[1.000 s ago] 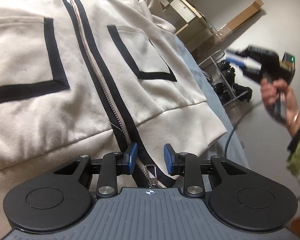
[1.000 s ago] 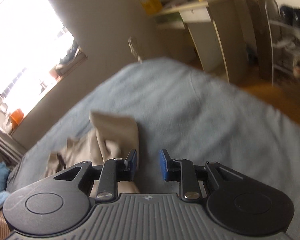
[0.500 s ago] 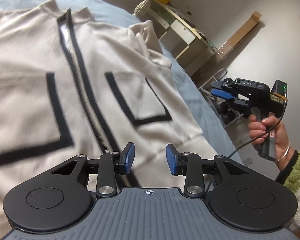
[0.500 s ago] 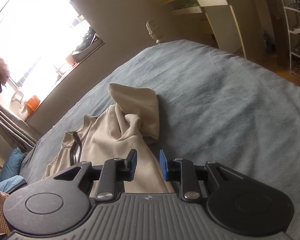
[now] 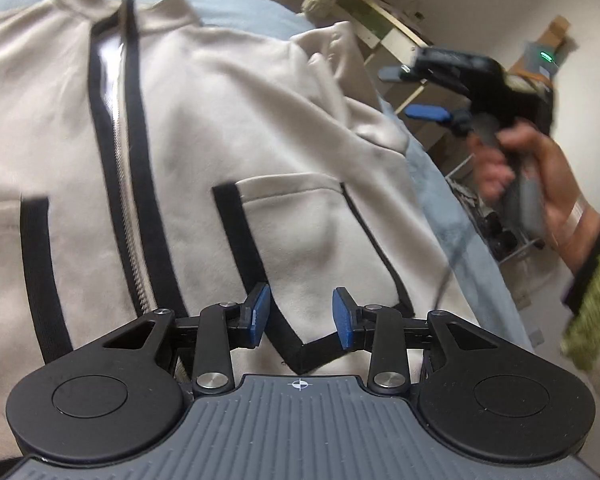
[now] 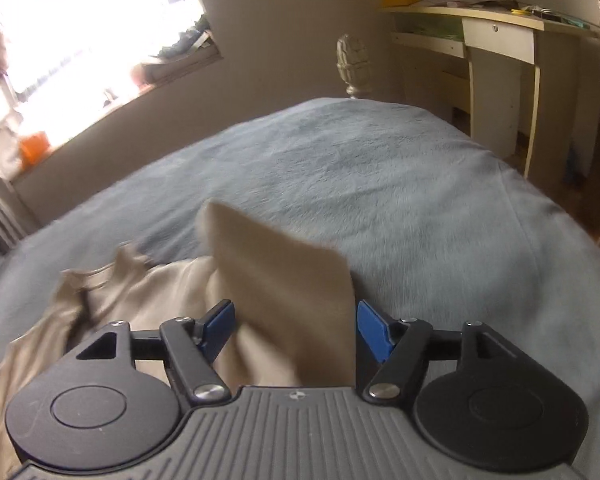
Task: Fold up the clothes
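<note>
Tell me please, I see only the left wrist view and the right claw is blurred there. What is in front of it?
Observer: The sleeve end rises between the open fingers of the right claw. Whether they touch it, I cannot tell.
Operator: Is there something on the bed behind the sleeve?
Observer: No. Only bare blue blanket shows from the sleeve up to the bedpost.
</note>
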Demonstrator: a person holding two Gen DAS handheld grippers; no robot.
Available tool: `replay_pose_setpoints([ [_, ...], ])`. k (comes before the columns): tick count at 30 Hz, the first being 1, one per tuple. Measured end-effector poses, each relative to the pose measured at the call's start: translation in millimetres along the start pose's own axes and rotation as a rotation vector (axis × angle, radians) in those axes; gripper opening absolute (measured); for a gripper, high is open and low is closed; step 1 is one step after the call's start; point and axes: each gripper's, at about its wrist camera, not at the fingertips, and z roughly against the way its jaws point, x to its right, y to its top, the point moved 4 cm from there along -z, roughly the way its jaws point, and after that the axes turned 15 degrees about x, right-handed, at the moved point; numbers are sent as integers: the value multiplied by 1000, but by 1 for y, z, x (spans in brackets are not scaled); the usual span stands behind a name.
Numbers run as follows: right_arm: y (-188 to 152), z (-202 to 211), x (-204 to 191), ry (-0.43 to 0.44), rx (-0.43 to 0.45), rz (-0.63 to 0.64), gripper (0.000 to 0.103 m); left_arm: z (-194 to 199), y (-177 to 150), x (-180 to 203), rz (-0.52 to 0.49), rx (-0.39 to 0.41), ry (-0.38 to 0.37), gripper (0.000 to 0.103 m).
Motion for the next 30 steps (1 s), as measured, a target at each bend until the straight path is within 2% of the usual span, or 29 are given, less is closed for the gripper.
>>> replay_pose_setpoints([
  [2, 4, -13, -1, -8, 11, 7, 75, 0, -1, -4, 15, 6, -9, 34],
  [4, 7, -25, -2, -17, 21, 15, 83, 1, -2, -7, 25, 10, -16, 34],
  [6, 11, -38, -2, -25, 32, 22, 96, 1, -2, -8, 30, 10, -18, 34],
  [10, 19, -63, -4, -42, 53, 37, 92, 0, -1, -9, 38, 4, -18, 34],
  [11, 21, -69, -4, -47, 59, 41, 72, -1, -1, -9, 38, 3, -18, 34],
  [12, 22, -75, -5, -51, 64, 44, 40, -1, -1, -9, 37, 2, -18, 34],
  [14, 26, -88, -6, -59, 75, 52, 14, -1, -2, -9, 34, 3, -19, 34],
  [17, 32, -107, -7, -72, 91, 63, 13, -1, -2, -10, 34, 5, -21, 34],
  [23, 21, -25, 100, -333, 166, -225, 13, 0, -3, -11, 36, 7, -26, 34],
  [25, 17, 4, 136, -423, 192, -326, 21, 1, -3, -12, 36, 8, -28, 34],
  [27, 12, 34, 173, -513, 217, -427, 46, 1, -3, -12, 34, 9, -28, 34],
  [29, 7, 63, 210, -603, 241, -528, 46, 1, -4, -12, 29, 10, -26, 34],
  [30, 6, 75, 215, -637, 272, -533, 47, 1, -4, -12, 26, 11, -25, 34],
])
